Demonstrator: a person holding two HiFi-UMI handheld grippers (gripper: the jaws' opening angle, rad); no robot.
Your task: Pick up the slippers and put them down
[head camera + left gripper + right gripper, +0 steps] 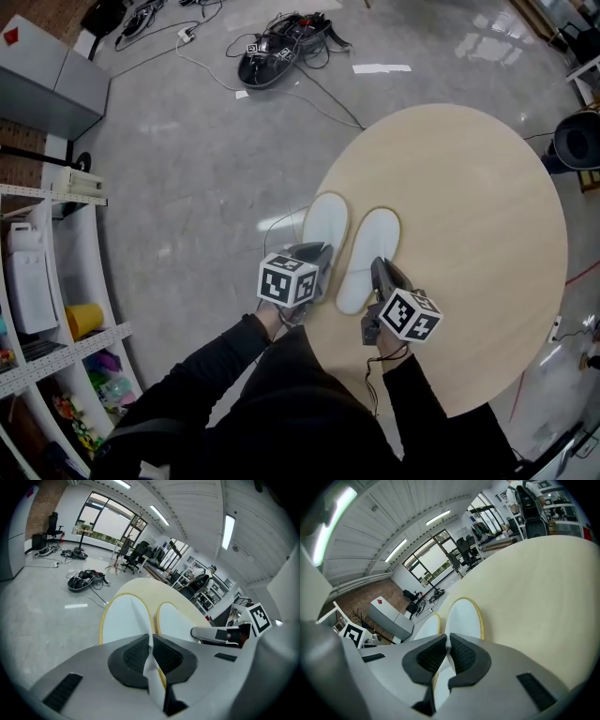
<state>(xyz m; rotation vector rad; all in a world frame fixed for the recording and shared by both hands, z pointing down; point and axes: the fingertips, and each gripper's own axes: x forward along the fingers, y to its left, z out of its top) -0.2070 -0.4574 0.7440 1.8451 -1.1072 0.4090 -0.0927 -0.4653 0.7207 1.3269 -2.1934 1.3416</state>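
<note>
Both black-sleeved arms reach forward with their grippers angled downward. The left gripper (317,255) is clamped on the near end of the left slipper (325,217), and the right gripper (381,269) likewise on the right slipper (373,242). The slippers lie side by side at the near edge of the round worktop (469,234).

The left slipper (325,223) stretches forward from between the left gripper's (322,255) jaws, and the right slipper (370,253) from between the right gripper's (379,270) jaws. Both lie side by side on the table (469,234), near its edge. A cable heap (281,47) lies on the floor (187,159) far ahead.
</note>
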